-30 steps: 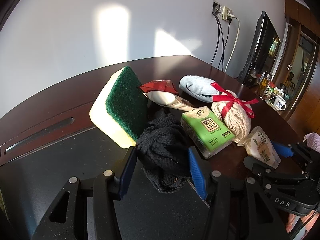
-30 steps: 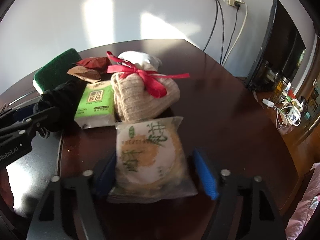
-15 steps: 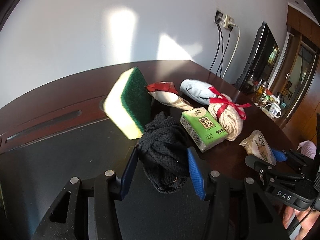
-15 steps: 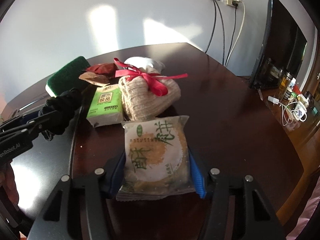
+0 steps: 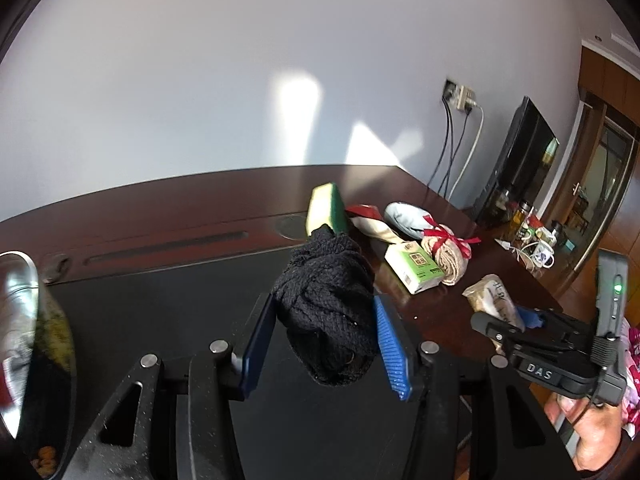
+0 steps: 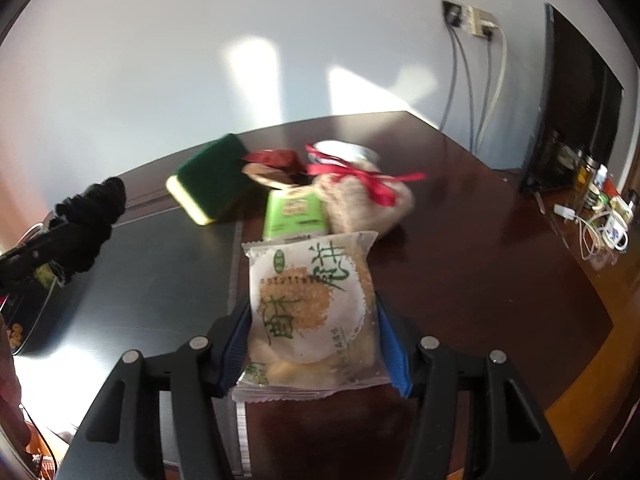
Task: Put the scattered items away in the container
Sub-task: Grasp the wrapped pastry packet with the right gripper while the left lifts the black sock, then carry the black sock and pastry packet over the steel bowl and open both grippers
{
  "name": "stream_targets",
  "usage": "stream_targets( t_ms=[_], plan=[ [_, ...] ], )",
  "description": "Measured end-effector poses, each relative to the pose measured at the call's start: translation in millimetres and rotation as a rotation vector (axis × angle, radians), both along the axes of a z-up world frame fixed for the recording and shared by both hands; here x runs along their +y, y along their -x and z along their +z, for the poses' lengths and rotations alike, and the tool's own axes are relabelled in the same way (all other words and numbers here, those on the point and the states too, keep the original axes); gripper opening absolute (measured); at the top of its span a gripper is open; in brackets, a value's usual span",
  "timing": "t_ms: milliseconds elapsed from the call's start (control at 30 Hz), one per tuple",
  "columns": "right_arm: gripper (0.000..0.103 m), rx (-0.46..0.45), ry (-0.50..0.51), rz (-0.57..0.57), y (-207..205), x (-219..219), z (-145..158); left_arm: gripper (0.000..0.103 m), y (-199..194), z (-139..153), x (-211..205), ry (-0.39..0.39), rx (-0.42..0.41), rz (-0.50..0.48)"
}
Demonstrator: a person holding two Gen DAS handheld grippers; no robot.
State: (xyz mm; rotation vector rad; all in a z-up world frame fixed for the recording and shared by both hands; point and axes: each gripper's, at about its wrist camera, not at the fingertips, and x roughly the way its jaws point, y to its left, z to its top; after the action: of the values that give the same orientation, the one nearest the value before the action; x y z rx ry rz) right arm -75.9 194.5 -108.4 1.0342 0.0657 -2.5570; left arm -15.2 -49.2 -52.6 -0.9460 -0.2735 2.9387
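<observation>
My left gripper [image 5: 324, 344] is shut on a black knitted cloth [image 5: 326, 308], held up above the dark mat. The same cloth [image 6: 90, 224] shows at the left of the right wrist view. My right gripper [image 6: 312, 340] is shut on a clear snack packet [image 6: 312, 304] with green print, lifted off the table; the packet [image 5: 494, 300] also appears in the left wrist view. Still on the table lie a green-and-yellow sponge [image 6: 210, 178], a green tissue pack [image 6: 296, 214], a beige pouch with a red ribbon [image 6: 366, 198], a red-and-tan packet [image 5: 370, 222] and a pale blue pouch [image 5: 406, 220]. The metal container [image 5: 24, 340] stands at far left.
A dark mat [image 5: 160, 300] covers the near part of the brown wooden table [image 6: 480, 240]. A television [image 5: 516, 172], wall sockets with cables [image 5: 460, 98], and mugs and bottles [image 5: 540, 240] are at the right. A hand [image 5: 588, 436] holds the right gripper.
Both grippers have risen and pulled back from the pile with their loads. The right gripper closed on the snack packet and lifted it. The container has come into view at the left.
</observation>
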Motion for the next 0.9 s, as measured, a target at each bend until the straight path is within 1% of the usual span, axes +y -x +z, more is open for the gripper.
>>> stream_targets(
  t_ms=[100, 300, 400, 500, 600, 767, 900],
  plan=[
    [0.058, 0.007, 0.002, 0.033, -7.8, -15.7, 2.6, 0.052, -17.4, 4.8, -16.0, -0.001, 0.012, 0.030],
    [0.058, 0.017, 0.000, 0.114, -20.9, -55.9, 7.0, 0.052, -48.3, 7.4, -59.6, -0.028, 0.023, 0.125],
    [0.058, 0.024, -0.002, 0.157, -27.4, -77.3, 9.9, 0.052, -63.2, 10.4, -75.3, -0.041, 0.035, 0.150],
    [0.058, 0.037, -0.004, 0.207, -34.2, -102.1, 15.8, 0.052, -82.4, 17.1, -89.4, -0.054, 0.059, 0.169],
    [0.058, 0.048, -0.005, 0.259, -43.1, -126.0, 21.0, 0.052, -106.6, 25.6, -106.9, -0.044, 0.093, 0.204],
    [0.058, 0.061, -0.020, 0.352, -56.8, -170.2, 26.0, 0.052, -144.0, 31.4, -155.3, -0.012, 0.115, 0.334],
    [0.058, 0.063, -0.022, 0.414, -64.4, -205.6, 26.9, 0.052, -163.2, 26.1, -194.7, 0.017, 0.100, 0.442]
  ],
)
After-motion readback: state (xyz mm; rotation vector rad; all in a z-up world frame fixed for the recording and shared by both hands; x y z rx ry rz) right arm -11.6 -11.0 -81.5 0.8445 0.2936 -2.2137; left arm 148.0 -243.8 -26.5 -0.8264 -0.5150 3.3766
